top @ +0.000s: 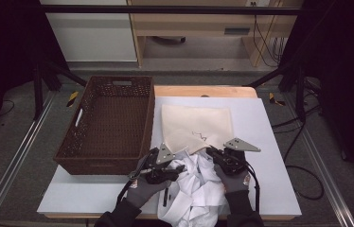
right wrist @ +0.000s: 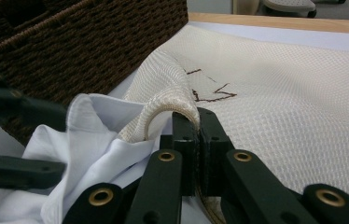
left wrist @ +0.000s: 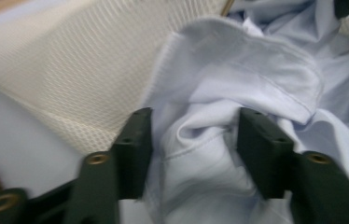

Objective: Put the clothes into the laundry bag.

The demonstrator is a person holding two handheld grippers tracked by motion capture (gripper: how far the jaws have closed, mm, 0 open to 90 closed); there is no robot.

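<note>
Garment: a crumpled white cotton shirt lies at the near edge of the table, between the two hands, with its far part at the mouth of the bag.
Bag: a cream mesh fabric laundry bag lies flat in the middle of the table, just beyond the shirt; its near rim is lifted.
Right gripper: the jaws are fully closed on the rolled rim of the bag and hold the mouth up.
Left gripper: the jaws stand about half open around a fold of the shirt; the pads do not seem to press it yet.
Step in hand: I judge that the shirt is being pushed into the bag.
How to do it well: close the left jaws on a thick fold, not on one thin layer, and push it far into the mouth while the right gripper keeps the rim high and steady.
Risk: loose sleeves may stay outside.
Basket: a dark brown woven basket stands at the left, beside the bag.
Surface: white sheet covering the table.
</note>
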